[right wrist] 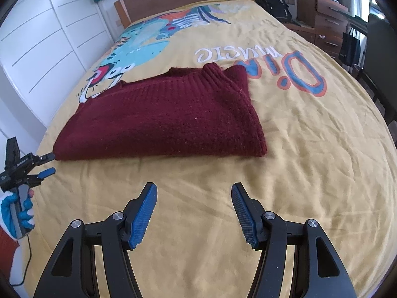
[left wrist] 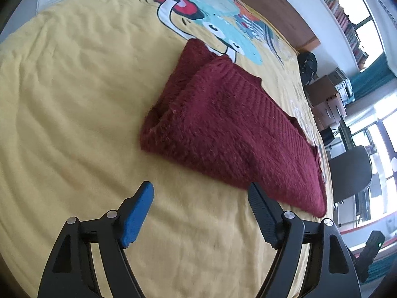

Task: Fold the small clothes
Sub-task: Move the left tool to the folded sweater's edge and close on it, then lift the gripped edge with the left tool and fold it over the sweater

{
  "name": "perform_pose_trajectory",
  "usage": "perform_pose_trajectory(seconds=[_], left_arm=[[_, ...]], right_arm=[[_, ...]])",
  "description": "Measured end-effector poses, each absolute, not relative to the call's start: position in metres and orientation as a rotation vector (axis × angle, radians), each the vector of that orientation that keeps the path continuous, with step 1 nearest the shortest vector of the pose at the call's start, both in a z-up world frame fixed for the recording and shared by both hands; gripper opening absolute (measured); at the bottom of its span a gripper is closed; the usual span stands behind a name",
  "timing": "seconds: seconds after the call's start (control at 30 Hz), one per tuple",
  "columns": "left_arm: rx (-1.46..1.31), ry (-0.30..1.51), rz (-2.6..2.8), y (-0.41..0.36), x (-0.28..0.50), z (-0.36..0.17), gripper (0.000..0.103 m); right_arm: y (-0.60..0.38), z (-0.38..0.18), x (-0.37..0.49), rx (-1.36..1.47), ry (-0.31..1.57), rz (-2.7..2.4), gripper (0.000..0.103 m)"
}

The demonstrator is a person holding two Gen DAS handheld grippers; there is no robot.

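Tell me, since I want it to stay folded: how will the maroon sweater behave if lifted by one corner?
The maroon sweater looks like thick, soft knit, so it would likely droop and unfold. Its stacked layers suggest some heft. The fuzzy surface probably resists sliding on the yellow bedspread.

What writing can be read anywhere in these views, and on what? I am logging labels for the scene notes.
"Dino music" (the last letter of the first word is partly hidden): big letters, seen upside down, on the yellow bedspread, beyond the maroon sweater.
White print on the left gripper: too small to read.
Book spines on the shelf: too blurred to read.
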State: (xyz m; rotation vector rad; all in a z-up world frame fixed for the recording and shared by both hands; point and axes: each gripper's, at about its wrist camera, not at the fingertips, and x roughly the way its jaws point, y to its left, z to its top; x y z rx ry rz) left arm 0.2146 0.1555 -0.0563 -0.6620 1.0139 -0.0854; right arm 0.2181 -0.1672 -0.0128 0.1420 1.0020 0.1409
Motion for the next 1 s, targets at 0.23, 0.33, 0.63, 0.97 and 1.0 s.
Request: perform_pose_trajectory(seconds=[0.23, 0.33, 0.63, 0.97, 1.0], left_arm=[[-0.719, 1.008, -0.072, 0.167, 0.23, -0.072, 0.073], [-0.757, 0.991, -0.074, 0.173, 0.237, -0.078, 0.073], [-0.888, 0.923, -0.064, 0.206, 0.262, -0.087, 0.073], [-0.975, 0.899, -0.048, 0.22, 0.284, -0.086, 0.041], [-0.991, 0.906, -0.049, 0.221, 0.286, -0.086, 0.035]], right_arm=[[-0.169, -0.029, 0.235, 0.144, 1.026, 0.148, 0.064], [-0.171, -0.035, 0.242, 0.148, 1.035, 0.147, 0.064], [-0.18, -0.045, 0.255, 0.13, 1.053, 0.132, 0.064], [-0.2, -0.051, 0.244, 0.146, 1.068, 0.118, 0.064], [-0.202, -0.051, 0.242, 0.148, 1.067, 0.117, 0.064]])
